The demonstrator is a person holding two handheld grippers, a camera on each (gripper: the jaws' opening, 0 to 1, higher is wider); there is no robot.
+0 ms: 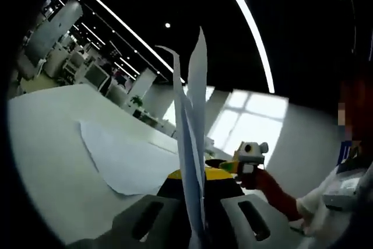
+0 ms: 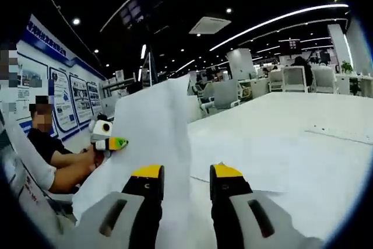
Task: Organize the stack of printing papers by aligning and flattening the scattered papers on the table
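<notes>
Left gripper view puts your left gripper [image 1: 195, 193] nearest, its grey jaws clenched on a thin sheaf of papers [image 1: 192, 138] that stands on edge and rises up the middle of the frame. Just past the jaws sits something yellow and black, too hidden by the sheets for you to name. To the left, one loose sheet [image 1: 125, 161] lies flat on the white table [image 1: 52, 126], a corner pointing toward you. To the right, a person's hand [image 1: 265, 182] holds another gripper [image 1: 250, 155], white with a green and yellow tip; you cannot tell whether that one is closed. Far off stand office chairs and desks under long ceiling lights.

Right gripper view shows your right gripper [image 2: 185, 182] with its yellow-tipped jaws standing apart. A large sheet [image 2: 148, 144] rises between them, close against the left jaw; whether the jaws actually pinch it you cannot tell. Its lower edge reaches the white table [image 2: 291, 144], which stretches away to the right. Left of the sheet, a seated person's hand [image 2: 87, 158] holds the same white, green-tipped gripper [image 2: 108, 138]. Beyond hang blue wall posters [image 2: 64, 97]; far right stand white chairs [image 2: 294, 80].

No containers are on the table.
</notes>
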